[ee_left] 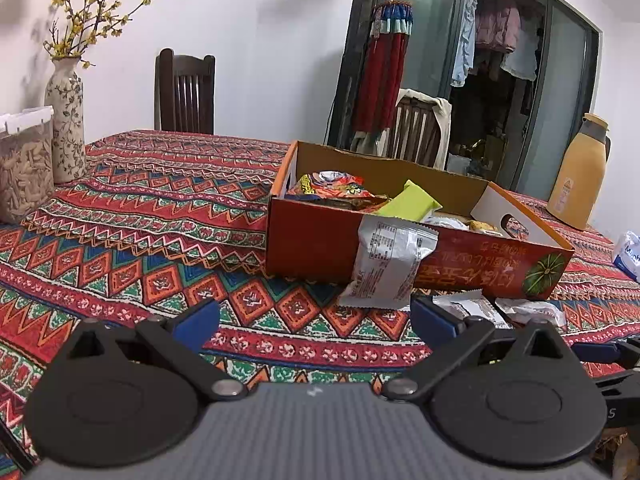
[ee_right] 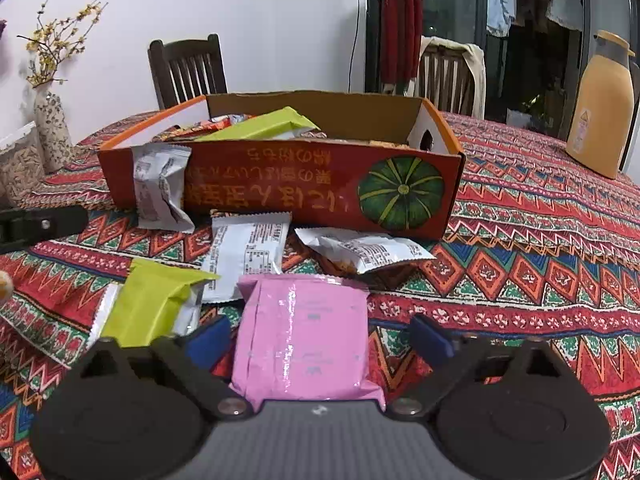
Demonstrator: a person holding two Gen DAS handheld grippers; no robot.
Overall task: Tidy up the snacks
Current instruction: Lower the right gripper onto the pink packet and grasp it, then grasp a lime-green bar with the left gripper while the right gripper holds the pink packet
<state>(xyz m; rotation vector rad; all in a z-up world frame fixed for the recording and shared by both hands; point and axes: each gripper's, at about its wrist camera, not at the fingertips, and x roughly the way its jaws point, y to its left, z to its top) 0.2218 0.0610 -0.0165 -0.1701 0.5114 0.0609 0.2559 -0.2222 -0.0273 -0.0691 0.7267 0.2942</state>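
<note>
An orange cardboard box (ee_left: 316,240) with a pumpkin picture (ee_right: 400,194) stands on the patterned tablecloth and holds several snack packets, one of them lime green (ee_left: 412,200). A silver packet (ee_left: 390,264) leans against its front wall; it also shows in the right wrist view (ee_right: 160,188). My left gripper (ee_left: 316,320) is open and empty, just short of that packet. My right gripper (ee_right: 320,340) is open, with a pink packet (ee_right: 304,332) lying on the cloth between its fingers. A lime green packet (ee_right: 152,304) and two white packets (ee_right: 244,260) (ee_right: 368,252) lie in front of the box.
A flowered vase (ee_left: 66,120) and a clear jar of seeds (ee_left: 24,168) stand at the far left. A yellow thermos jug (ee_left: 578,176) stands at the far right, with a white pack (ee_left: 630,250) near it. Two wooden chairs (ee_left: 186,92) stand behind the table.
</note>
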